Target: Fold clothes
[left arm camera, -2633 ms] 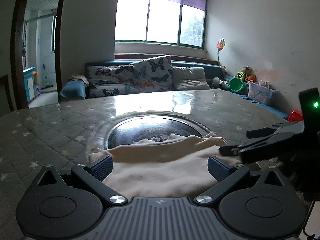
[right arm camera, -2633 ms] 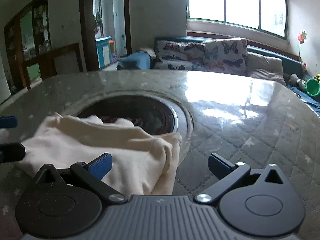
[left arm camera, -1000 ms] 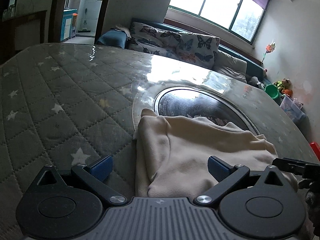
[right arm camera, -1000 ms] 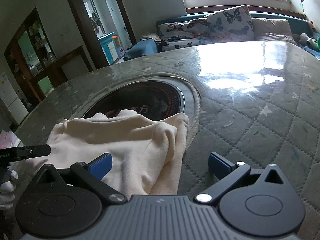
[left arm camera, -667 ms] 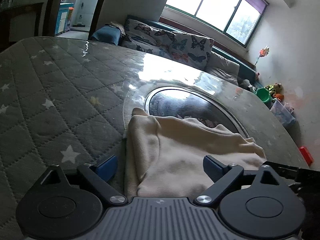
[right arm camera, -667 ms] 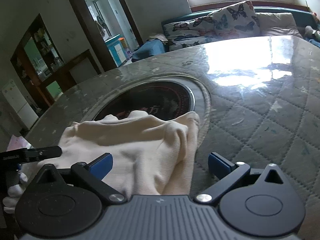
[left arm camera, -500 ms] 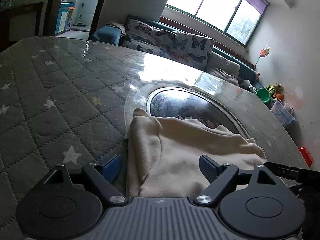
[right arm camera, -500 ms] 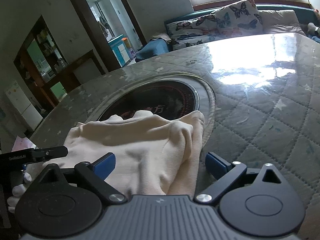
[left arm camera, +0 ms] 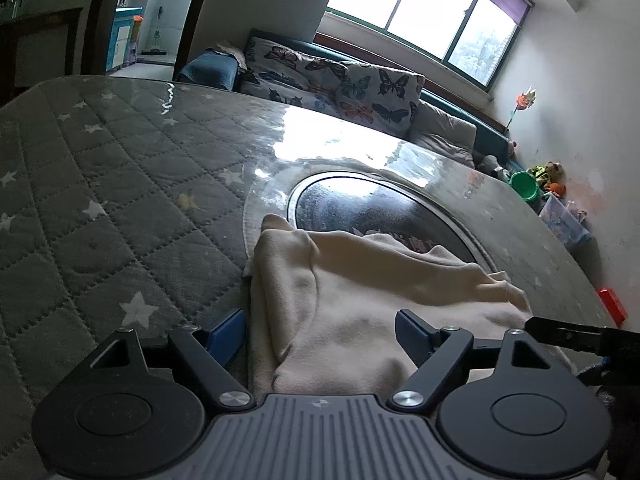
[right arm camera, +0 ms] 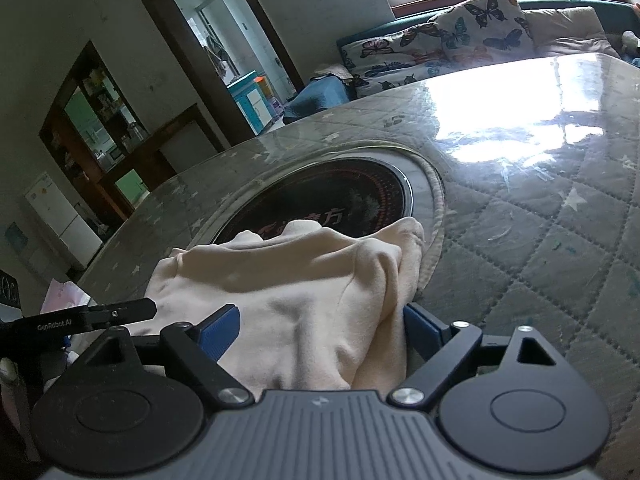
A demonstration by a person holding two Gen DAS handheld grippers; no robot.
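Both the left gripper [left arm camera: 320,330] and right gripper [right arm camera: 320,330], jaws just narrowing, straddle the cream garment [left arm camera: 360,300] at the counter [left arm camera: 120,200] near edge, not yet clamped

cream garment [left arm camera: 360,320] near edge hidden behind gripper bodies

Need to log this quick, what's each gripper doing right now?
Left gripper: open, closing around the cream fleece garment.
Right gripper: open, closing around the same garment.

Black linkage grippers, blue-padded fingers [left arm camera: 226,330], silver screws, ribbed grey housing.
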